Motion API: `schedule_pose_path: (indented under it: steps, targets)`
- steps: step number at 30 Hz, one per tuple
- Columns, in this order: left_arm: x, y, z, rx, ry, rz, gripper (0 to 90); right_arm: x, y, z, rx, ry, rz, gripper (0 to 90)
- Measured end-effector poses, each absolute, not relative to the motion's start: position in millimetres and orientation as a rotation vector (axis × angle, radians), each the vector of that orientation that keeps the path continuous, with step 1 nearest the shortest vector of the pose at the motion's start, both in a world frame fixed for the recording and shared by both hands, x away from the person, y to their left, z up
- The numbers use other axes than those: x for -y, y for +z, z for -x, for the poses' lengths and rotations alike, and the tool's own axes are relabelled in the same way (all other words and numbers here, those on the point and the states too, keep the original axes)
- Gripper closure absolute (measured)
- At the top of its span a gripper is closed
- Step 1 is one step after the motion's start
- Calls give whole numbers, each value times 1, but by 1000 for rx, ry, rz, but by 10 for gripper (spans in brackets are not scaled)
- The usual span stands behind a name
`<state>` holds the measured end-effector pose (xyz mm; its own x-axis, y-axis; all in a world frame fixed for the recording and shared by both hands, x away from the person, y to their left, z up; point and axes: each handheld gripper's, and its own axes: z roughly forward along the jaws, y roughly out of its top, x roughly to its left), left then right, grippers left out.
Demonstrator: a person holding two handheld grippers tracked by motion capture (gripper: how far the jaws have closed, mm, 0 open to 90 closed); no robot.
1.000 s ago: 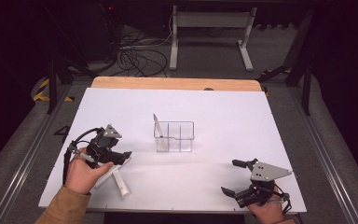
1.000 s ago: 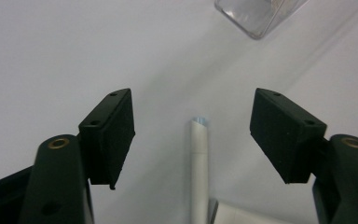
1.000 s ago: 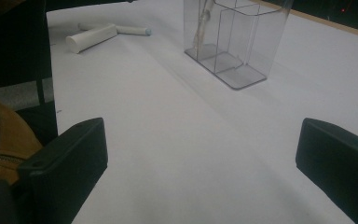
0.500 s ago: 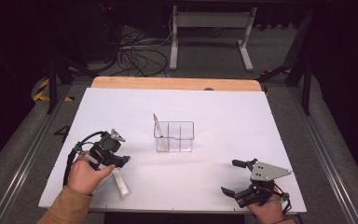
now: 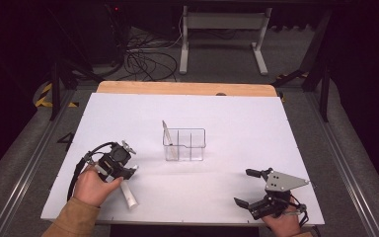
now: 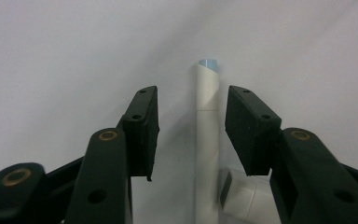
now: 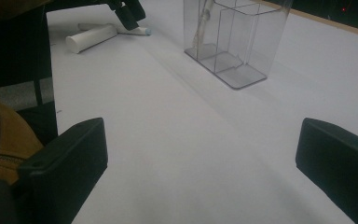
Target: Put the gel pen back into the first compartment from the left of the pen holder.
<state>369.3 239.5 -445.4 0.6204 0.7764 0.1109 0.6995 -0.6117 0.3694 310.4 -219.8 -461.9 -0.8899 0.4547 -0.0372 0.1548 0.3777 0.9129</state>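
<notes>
**Jaws narrowing on a white tube at the table's near left**

Your left gripper is down over a slim white tube that lies flat on the white table, near its front left edge and well apart from the clear organizer at the centre. In the left gripper view the jaws have just been closing, but both pads stand off the tube, which runs up the gap nearer the right-hand one; nothing is gripped yet. A second, stubbier white piece lies just beside the tube's near end. Centre the tube between the pads before you squeeze, so neither pad nudges it sideways or catches the stubby piece, and close evenly on its middle. Your right gripper rests at the near right, jaws wide apart and empty. One thin stick leans in the organizer's left compartment.
</notes>
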Motion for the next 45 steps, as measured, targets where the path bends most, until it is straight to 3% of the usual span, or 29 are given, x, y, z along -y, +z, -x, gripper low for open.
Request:
schedule_pose_path:
  steps: [10,18,27,45]
  targets:
    - [-238,-450,-371,-1192,369,-2611,632,220,-462,-311,-2360,1515,-538,28]
    - [-235,-452,-370,-1154,361,-2647,769,220,-462,-310,-2361,1515,-536,27]
    - [-236,-451,-372,-1151,335,-2645,781,220,-462,-310,-2362,1513,-534,27]
    - [-236,-426,-361,-1114,407,-2597,782,219,-462,-310,-2366,1514,-529,28]
